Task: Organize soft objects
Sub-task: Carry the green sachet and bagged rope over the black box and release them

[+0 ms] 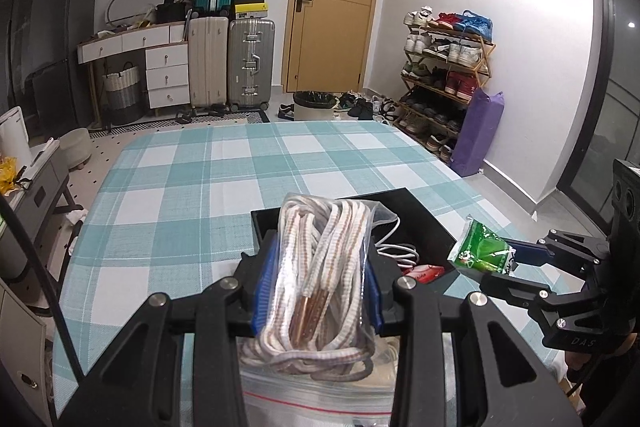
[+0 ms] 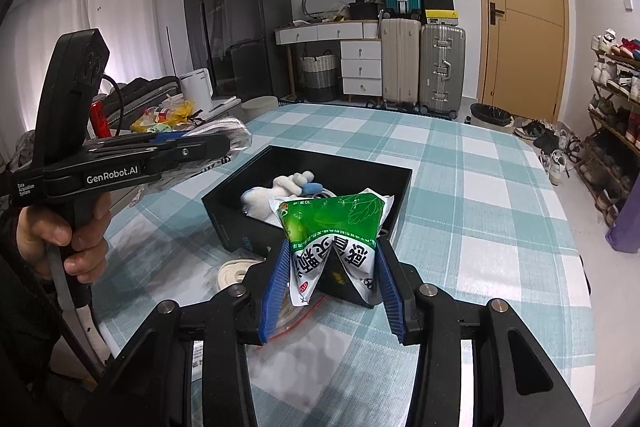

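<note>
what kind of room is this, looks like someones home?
Most likely a room in a home, used for living and storage: stacked suitcases by a wooden door, a full shoe rack, and a table under a checked cloth.

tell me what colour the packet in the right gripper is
Green and white packet, clearest in the right wrist view.

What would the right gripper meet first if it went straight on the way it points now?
Probably the black box. The right gripper, shut on the green packet, points down at the box's near side. Depth is unclear, so it might pass over the rim onto the white plush inside.
</note>
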The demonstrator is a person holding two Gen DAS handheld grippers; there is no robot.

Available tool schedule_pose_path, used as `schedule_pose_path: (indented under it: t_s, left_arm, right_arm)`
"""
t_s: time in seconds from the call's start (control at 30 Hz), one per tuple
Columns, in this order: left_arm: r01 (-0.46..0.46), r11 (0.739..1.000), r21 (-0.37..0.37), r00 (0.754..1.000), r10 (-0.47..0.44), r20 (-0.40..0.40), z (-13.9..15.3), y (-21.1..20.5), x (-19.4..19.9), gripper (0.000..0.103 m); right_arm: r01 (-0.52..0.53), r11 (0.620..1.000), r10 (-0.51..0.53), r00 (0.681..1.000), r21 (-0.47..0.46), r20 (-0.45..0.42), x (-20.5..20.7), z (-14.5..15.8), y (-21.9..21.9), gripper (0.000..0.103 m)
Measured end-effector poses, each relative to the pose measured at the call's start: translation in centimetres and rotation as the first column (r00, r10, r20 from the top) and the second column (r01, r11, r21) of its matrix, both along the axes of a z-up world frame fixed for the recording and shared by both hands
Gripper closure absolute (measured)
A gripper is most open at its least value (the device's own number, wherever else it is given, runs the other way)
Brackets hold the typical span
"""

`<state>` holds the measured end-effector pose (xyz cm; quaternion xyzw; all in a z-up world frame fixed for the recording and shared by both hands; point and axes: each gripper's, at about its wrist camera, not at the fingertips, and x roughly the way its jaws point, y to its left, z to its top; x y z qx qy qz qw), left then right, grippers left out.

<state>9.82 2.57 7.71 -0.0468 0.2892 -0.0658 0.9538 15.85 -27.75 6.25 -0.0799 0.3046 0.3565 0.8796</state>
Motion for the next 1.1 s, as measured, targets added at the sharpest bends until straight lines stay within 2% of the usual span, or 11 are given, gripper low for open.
schedule_pose_path:
  t_s: [0.23,0.9,1.1]
  left_arm:
    - [0.013,1.0,0.016,1.0,-0.013,-0.015,-0.5,-1.0,1.4,0.067]
    - [0.029,0.999,-0.03,0.998,-0.03,-0.052,-2.0,-1.8,5.4,0.067]
    - [0.025,1.0,-0.012,0.998,-0.026,-0.064,-2.6,-1.9,6.3,0.067]
  right_arm:
    - [0.002,1.0,-0.003,1.0,-0.019,-0.019,2.1,-0.4,0.7,0.06]
    - [-0.05,0.995,0.046,0.998,-0.089,-0.04,6.1,-1.4,3.3,0.06]
    - [-0.065,0.991,0.061,0.997,-0.113,-0.04,6.8,-1.8,4.2,0.06]
